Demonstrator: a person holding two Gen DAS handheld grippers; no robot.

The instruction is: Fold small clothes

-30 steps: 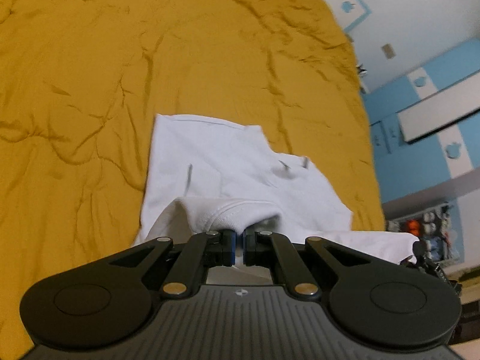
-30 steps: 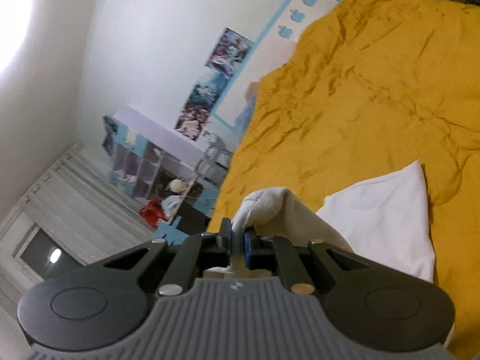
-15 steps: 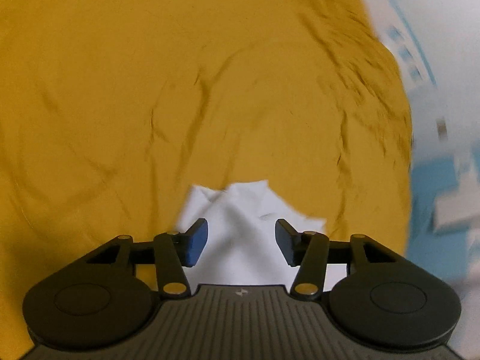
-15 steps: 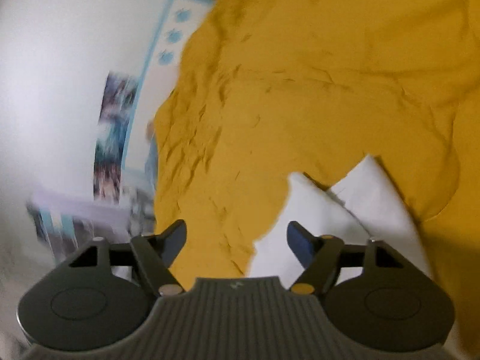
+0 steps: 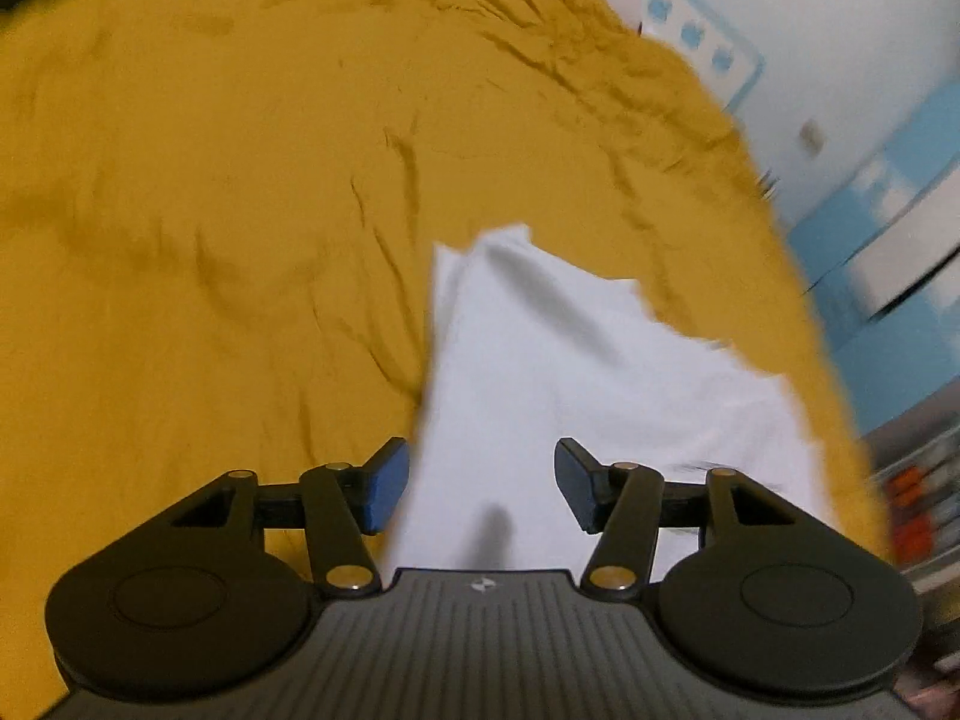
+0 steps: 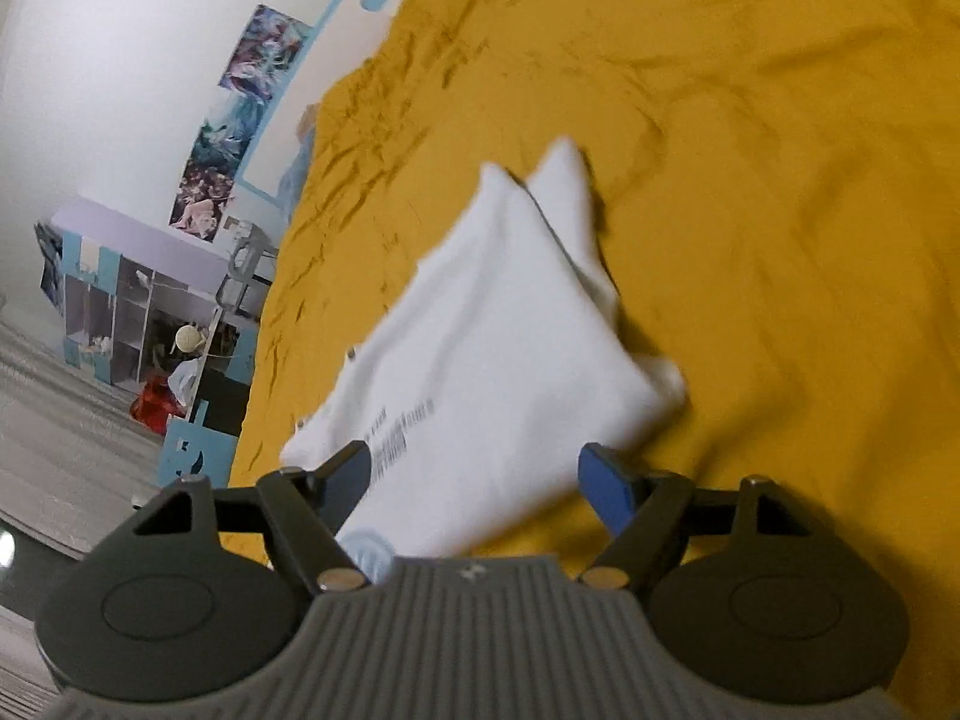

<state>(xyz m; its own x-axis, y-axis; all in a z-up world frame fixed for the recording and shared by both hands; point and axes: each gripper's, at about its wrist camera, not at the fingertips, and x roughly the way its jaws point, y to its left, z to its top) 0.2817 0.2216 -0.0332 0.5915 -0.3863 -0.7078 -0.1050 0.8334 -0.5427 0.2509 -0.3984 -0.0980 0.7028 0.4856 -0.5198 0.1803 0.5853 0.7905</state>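
Observation:
A white folded garment lies on the mustard-yellow bedspread. In the right wrist view the garment shows small dark printed text near its near edge. My left gripper is open and empty, above the garment's near left edge. My right gripper is open and empty, over the garment's near end. Both views are slightly blurred by motion.
The bedspread fills most of both views. A white wall with posters and a shelf unit with clutter stand beyond the bed's left edge. Blue and white cupboards stand to the right.
Both grippers were shut on the garment's raised edge one second ago. They have opened and let it go, and the garment now lies folded over on the bed.

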